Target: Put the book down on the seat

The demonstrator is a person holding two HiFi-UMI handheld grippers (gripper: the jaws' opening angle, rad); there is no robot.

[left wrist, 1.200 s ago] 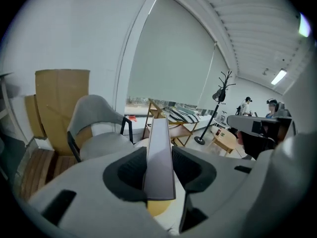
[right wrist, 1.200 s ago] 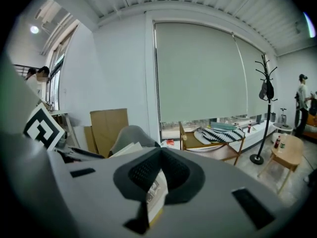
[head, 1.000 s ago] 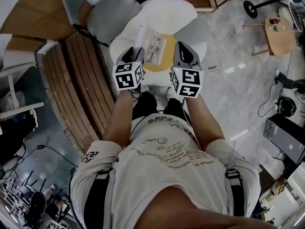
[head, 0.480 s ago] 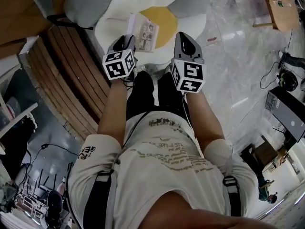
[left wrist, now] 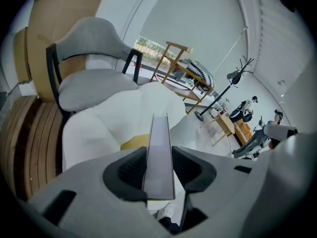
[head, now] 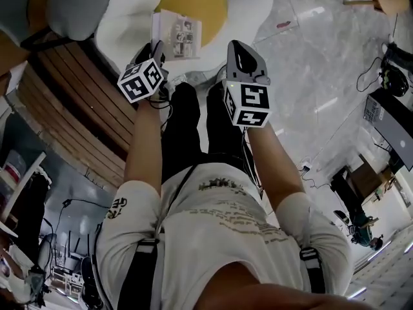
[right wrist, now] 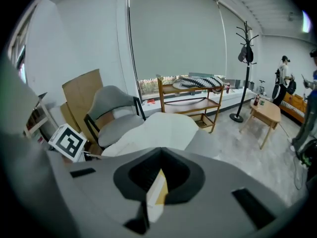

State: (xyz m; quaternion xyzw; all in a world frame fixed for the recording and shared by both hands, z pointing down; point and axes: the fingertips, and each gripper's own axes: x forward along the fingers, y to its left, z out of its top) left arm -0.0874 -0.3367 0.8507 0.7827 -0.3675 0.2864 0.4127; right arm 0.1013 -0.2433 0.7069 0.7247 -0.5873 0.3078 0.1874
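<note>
My left gripper [head: 153, 51] is shut on a thin book [head: 177, 36] and holds it by its near edge. In the head view the book hangs above the front of the seat, a white flower-shaped cushion [head: 126, 28] with a yellow middle [head: 193, 2]. In the left gripper view the book [left wrist: 158, 145] stands edge-on between the left gripper's [left wrist: 159, 171] pads, with the white seat [left wrist: 119, 115] beyond it. My right gripper [head: 240, 49] is beside the book to the right and shut, with nothing in it. In its own view the right gripper [right wrist: 154, 185] shows only a sliver of cushion between the pads.
A grey chair [left wrist: 89, 86] stands behind the seat at the left, next to wooden slats [head: 71, 102]. A wooden shelf cart [right wrist: 190, 100], a coat stand [right wrist: 245, 53], a small wooden table [right wrist: 265, 114] and a person [right wrist: 285, 78] are farther off on the pale floor [head: 322, 57].
In the head view the seat has slid towards the top edge and the chair has mostly left the frame. Both grippers have stayed side by side, the book still in the left one.
</note>
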